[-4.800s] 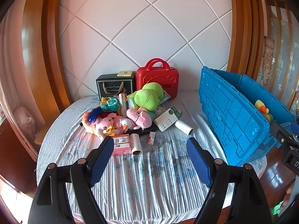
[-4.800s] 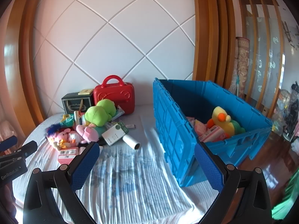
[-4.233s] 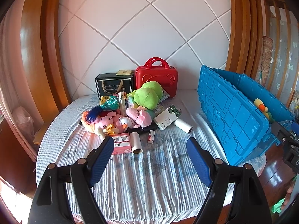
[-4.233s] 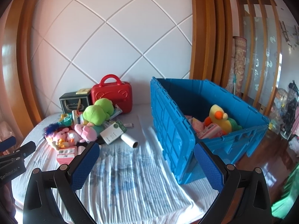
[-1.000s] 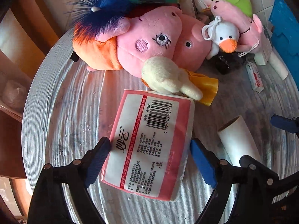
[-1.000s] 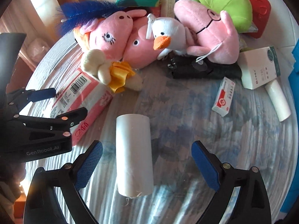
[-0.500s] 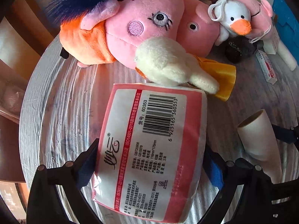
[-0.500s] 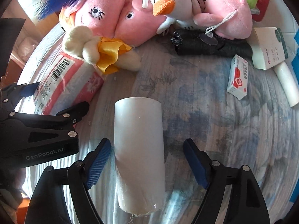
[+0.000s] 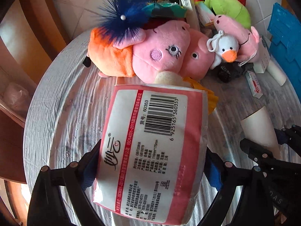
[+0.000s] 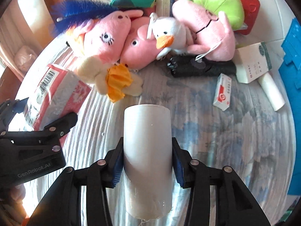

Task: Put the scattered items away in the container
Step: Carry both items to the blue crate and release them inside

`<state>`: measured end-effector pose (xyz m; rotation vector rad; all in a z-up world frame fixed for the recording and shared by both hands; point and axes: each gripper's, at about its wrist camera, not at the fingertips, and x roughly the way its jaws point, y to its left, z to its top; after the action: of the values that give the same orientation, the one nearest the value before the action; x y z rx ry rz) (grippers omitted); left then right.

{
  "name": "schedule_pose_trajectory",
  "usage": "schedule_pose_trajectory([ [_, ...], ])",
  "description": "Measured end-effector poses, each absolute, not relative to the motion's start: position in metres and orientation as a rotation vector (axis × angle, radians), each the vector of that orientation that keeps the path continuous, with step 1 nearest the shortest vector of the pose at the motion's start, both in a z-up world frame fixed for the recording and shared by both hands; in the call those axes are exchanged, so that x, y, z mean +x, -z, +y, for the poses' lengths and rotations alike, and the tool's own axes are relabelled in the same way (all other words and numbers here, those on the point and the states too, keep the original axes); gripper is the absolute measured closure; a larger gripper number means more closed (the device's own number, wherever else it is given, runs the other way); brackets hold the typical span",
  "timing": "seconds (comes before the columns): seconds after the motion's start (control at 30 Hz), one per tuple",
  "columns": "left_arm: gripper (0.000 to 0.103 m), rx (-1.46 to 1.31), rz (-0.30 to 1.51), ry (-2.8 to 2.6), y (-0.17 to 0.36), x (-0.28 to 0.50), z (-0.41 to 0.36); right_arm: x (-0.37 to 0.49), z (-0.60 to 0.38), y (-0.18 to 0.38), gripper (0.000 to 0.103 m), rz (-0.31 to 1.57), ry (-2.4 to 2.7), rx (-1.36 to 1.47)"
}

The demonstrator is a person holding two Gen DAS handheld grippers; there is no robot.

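A pink-and-white tissue pack [image 9: 154, 150] with a barcode sits between the blue pads of my left gripper [image 9: 152, 171]. Its jaws are closing and press on the pack's sides, and the pack is tilted up off the striped cloth. In the right wrist view a white roll [image 10: 147, 131] stands between the pads of my right gripper [image 10: 147, 162]. Those jaws are closing too, and both pads touch the roll's sides. The blue crate [image 10: 291, 56] shows only as an edge at the far right.
A heap of plush toys lies beyond: pink pigs [image 9: 160, 52], a white duck [image 10: 167, 32], a green plush [image 10: 220, 3]. A black bundle [image 10: 201, 67], a small red-and-white box [image 10: 223, 92], a white box [image 10: 254, 64] and a second roll [image 10: 270, 92] lie towards the crate.
The left gripper has lifted and tilted the tissue pack, which now covers the cream plush's lower part. The right jaws have narrowed from wide apart onto the white roll.
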<state>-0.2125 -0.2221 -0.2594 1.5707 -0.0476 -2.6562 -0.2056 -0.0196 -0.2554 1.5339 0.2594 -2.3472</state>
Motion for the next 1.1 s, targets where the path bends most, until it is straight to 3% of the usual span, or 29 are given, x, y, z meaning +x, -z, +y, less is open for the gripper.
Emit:
schedule_pose_trajectory([
  [0.33,0.010,1.292,0.007,2.851,0.155,-0.179,-0.169,-0.188,0.029,0.133,0.059,0.190,2.547,1.282],
  [0.6,0.010,1.017,0.045,2.962,0.074,-0.140,-0.078,-0.160,0.125,0.025,0.059,0.186,2.683,1.004],
  [0.83,0.009,0.887,0.068,3.013,0.031,-0.118,0.042,-0.138,0.248,-0.039,0.059,0.200,2.746,0.813],
  [1.1,0.009,0.819,-0.050,3.158,-0.009,-0.128,0.153,-0.138,0.369,-0.076,0.059,0.172,2.925,0.748],
])
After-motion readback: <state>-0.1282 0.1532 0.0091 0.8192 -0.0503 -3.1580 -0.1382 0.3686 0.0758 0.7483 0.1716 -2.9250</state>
